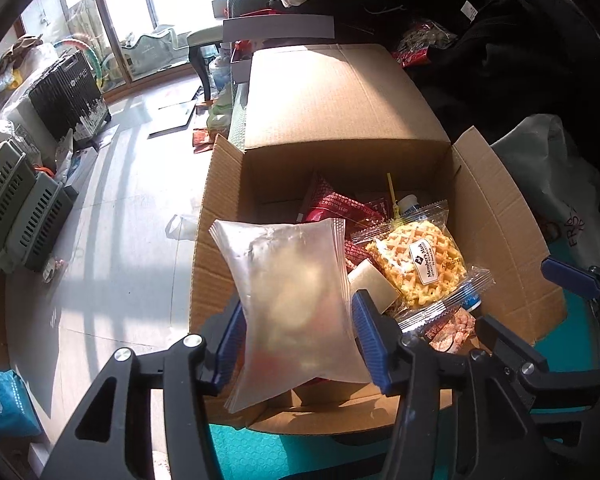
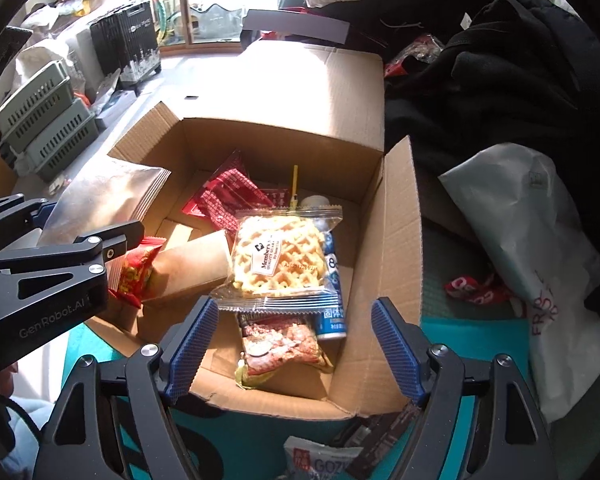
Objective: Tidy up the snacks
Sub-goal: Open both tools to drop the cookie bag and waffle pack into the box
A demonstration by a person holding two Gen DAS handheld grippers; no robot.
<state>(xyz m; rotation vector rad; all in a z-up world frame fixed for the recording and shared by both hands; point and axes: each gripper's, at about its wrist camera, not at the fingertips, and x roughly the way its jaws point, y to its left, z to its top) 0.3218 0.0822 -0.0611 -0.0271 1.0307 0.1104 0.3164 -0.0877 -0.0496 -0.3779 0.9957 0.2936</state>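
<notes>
Snacks sit in an open cardboard box [image 2: 364,264] on a teal mat [image 2: 472,332]; flaps folded outward on all sides.

Contents, right wrist view: waffle cracker packet [image 2: 280,256] in clear wrap lies on top, centre of box; red packet [image 2: 230,196] at the far side, partly under it; blue-and-white can [image 2: 334,300] along the right edge of the waffle packet; a packet printed with reddish food [image 2: 280,346] at the near side; brown paper item [image 2: 188,268] to the left, with a red-and-yellow wrapper [image 2: 134,270] touching its left end.

Left gripper [image 1: 298,340]: silver foil pouch [image 1: 292,300] stands between the blue pads, over the near-left corner of the box; whether the pads still press its sides cannot be told, pouch edges lie right at both pads.

Right gripper [image 2: 296,348]: jaws spread wide, nothing between them; poised above the near part of the box, over the reddish-food packet.

Outside the box: white plastic bag [image 2: 524,264] to the right; a small red wrapper [image 2: 476,288] on the mat beside it; dark clothing [image 2: 500,92] at far right; grey slotted baskets [image 2: 44,128] at far left on the floor; a white packet [image 2: 320,460] near the bottom edge, partly cut off.
</notes>
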